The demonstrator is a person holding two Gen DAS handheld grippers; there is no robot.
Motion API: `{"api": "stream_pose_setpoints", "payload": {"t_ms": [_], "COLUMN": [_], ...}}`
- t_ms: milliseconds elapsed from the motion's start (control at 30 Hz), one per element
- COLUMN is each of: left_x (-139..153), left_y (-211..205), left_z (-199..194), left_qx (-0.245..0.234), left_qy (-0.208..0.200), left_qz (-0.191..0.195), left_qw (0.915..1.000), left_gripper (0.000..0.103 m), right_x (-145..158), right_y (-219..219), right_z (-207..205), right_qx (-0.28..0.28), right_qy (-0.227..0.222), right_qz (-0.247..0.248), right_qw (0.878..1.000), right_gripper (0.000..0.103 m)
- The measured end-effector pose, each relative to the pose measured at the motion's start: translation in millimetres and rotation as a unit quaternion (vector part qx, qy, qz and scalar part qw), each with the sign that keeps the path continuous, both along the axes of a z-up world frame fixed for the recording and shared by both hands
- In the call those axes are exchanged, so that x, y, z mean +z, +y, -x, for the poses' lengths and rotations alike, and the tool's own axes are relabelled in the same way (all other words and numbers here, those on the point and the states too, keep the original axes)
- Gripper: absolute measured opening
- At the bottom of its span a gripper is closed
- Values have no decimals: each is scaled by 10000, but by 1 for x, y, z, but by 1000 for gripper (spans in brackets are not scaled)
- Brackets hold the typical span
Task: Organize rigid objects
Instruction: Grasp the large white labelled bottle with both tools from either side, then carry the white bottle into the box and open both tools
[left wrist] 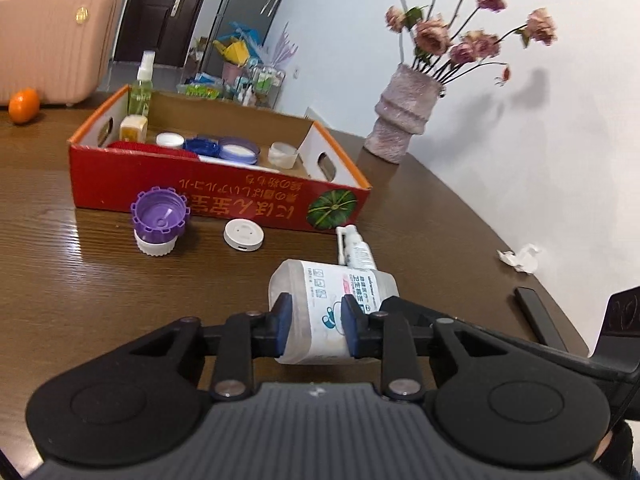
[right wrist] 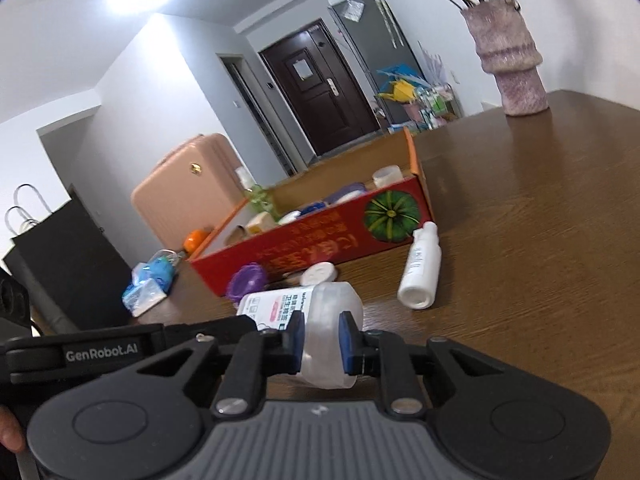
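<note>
A clear plastic jar [left wrist: 320,300] with a white printed label lies on its side low over the brown table [left wrist: 100,280]. My left gripper [left wrist: 316,326] is shut on it, blue pads pressing its labelled body. In the right wrist view the same jar [right wrist: 324,304] sits between the pads of my right gripper [right wrist: 320,344], shut on its clear end. The left gripper's black body [right wrist: 100,354] shows just to the left there. Whether the jar touches the table I cannot tell. Beyond it stands a red cardboard box [left wrist: 224,196] with several lids and bottles inside.
In front of the box lie a purple cap on a white lid [left wrist: 160,220], a white round disc [left wrist: 243,233] and a small white spray bottle [left wrist: 356,250]. A vase of flowers [left wrist: 404,116] stands at the back right, an orange [left wrist: 24,106] far left, crumpled tissue [left wrist: 520,258] right.
</note>
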State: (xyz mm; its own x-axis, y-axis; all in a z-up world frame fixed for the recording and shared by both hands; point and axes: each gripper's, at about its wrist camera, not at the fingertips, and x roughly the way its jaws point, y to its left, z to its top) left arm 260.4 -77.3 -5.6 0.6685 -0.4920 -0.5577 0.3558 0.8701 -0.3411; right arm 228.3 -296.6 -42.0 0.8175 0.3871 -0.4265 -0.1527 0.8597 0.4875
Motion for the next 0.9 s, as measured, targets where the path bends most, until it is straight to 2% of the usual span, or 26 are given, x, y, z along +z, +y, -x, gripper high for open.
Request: {"api": "stream_pose_setpoints", "payload": {"t_ms": [233, 433, 600, 700, 900], "left_x": [21, 30, 45, 54, 57], "left_y": [7, 7, 8, 9, 15], "left_z": [29, 21, -14, -48, -137], "left_qx": [82, 104, 221, 255, 410], "left_qy": [-371, -546, -780, -889, -581], "left_qz": [42, 52, 84, 92, 192], "left_qw": [9993, 9984, 9967, 9957, 9973], "left_gripper": [27, 27, 27, 27, 27], "right_x": [25, 35, 50, 60, 66], "right_y": [10, 12, 16, 17, 15], "right_z": [28, 25, -8, -42, -132], "right_qx": [40, 10, -41, -44, 3], "right_qy": [-346, -463, -695, -800, -667], "right_qz": [80, 113, 197, 172, 1], "right_qw": [9994, 9989, 9974, 9966, 9978], "right_gripper": [18, 18, 18, 18, 18]}}
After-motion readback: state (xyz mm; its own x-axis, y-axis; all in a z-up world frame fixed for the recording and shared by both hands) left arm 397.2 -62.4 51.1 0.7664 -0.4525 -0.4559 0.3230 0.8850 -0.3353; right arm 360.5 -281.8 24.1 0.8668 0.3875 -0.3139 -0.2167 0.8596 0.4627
